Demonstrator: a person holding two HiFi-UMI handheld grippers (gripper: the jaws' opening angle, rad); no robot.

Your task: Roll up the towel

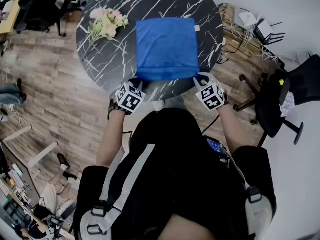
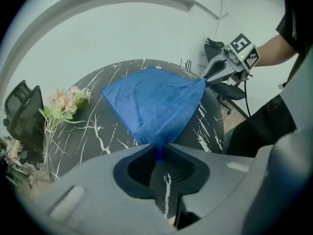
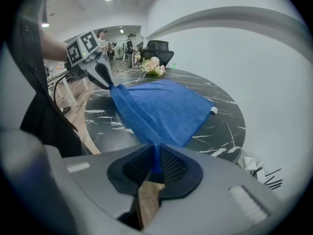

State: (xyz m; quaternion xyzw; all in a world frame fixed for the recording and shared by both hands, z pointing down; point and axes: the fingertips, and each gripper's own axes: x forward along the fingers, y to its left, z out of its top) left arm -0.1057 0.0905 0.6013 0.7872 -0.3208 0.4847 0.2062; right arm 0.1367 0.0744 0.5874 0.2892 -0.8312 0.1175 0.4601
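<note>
Flowers [image 1: 106, 23] nr towel [image 1: 166, 49] (not touching).

Seen from above, the person's bare left forearm [image 1: 111, 134] and right forearm [image 1: 231, 129] reach up from the lower middle of the frame, spread apart. Each hand holds a pair of tongs tipped steeply downward, with the left tongs [image 1: 139, 80] at centre left and the right tongs [image 1: 198, 77] at centre right, level with each other. Both pairs have their jaws pressed together, each pinching one near corner of the blue towel [image 1: 166, 49] between its pads.
</note>
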